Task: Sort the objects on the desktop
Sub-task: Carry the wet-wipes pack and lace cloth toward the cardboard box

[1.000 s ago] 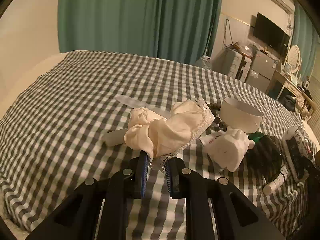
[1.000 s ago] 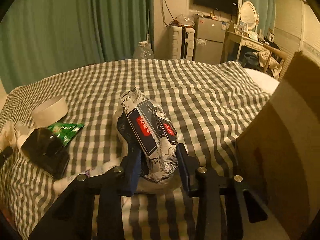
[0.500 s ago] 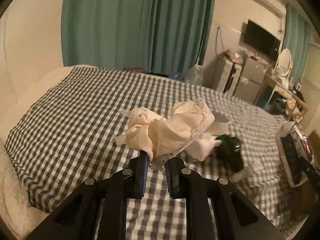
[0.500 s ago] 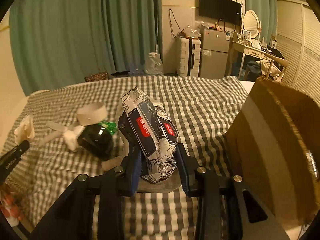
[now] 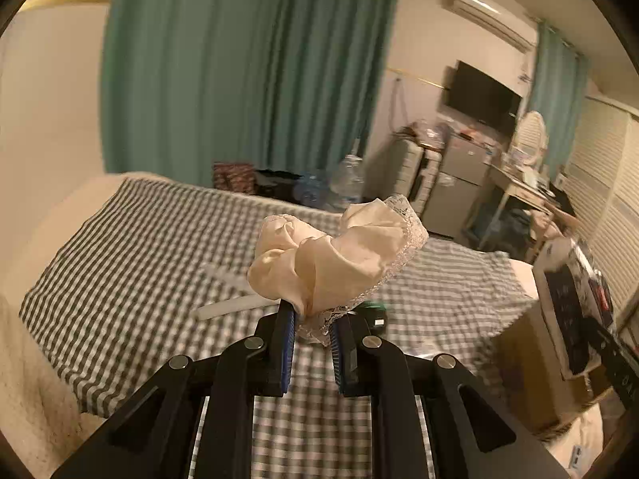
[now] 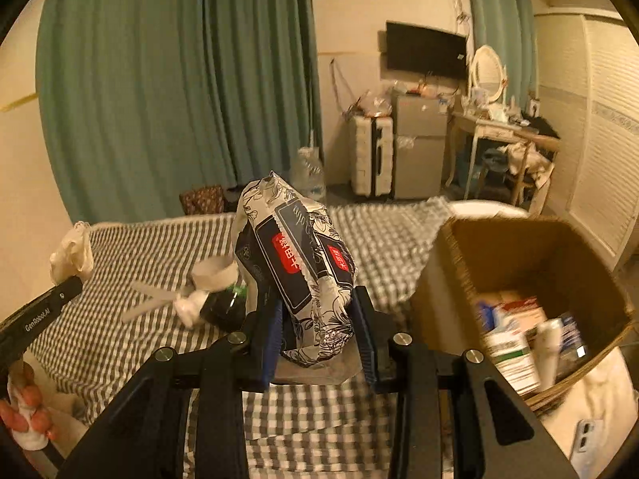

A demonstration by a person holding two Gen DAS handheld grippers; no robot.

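While the right gripper [image 6: 315, 315] pinches the wipes pack [image 6: 295, 267] upright between its fingers, the cardboard box [image 6: 531, 279] gapes just to its right and slightly below. Further left, the left gripper [image 5: 313, 319] is clamped on a cream scrunchie [image 5: 339, 255], so the right is nearer the box.

Teal curtains [image 6: 179, 92] hang behind the bed's checked cover [image 5: 131, 255]. A black television [image 6: 425, 52] is mounted on the wall above a small grey fridge [image 6: 419, 147] and a white suitcase [image 6: 369, 155]. An oval mirror [image 6: 487, 76] stands on a dressing table [image 6: 503, 131]. An air conditioner [image 5: 493, 10] sits high up.
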